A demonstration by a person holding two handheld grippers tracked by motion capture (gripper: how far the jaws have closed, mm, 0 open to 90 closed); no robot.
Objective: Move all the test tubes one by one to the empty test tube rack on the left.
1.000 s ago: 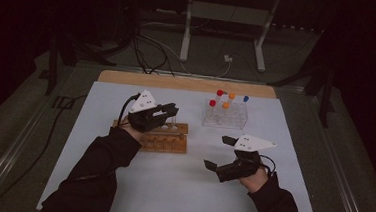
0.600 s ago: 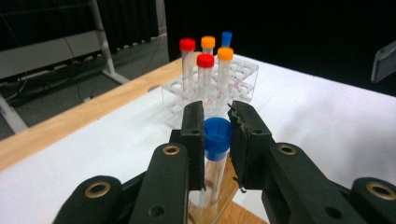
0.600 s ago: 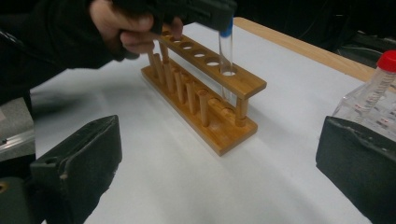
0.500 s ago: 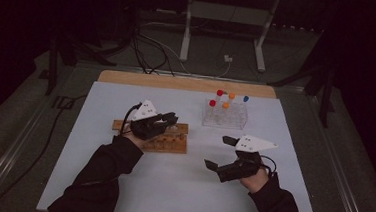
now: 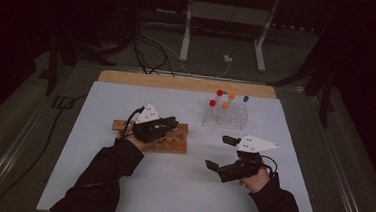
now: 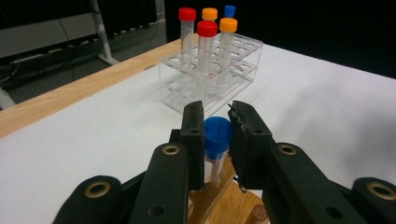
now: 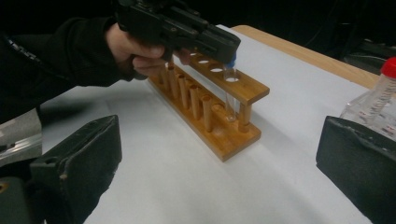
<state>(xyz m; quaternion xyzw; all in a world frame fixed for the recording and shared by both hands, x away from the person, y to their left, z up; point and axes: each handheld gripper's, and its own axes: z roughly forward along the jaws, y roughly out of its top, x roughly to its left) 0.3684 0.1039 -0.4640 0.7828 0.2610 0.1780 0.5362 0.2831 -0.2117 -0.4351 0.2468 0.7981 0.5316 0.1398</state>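
Blue-capped tube (image 6: 217,135), clenched in left gripper (image 6: 217,128) jaws, enters wooden rack (image 7: 212,105); next, release. Right gripper (image 7: 219,168) jaws gape, idle.

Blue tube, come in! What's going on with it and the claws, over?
Left claw shut on blue-capped tube, tube in end hole of wooden rack. Right claw open, holding nothing. Nothing in the way.

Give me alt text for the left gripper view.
The left tongs are shut on a blue-capped tube, its lower end down in a wooden rack. Beyond, on the white table cover, a clear rack holds tubes with red, orange and blue caps.
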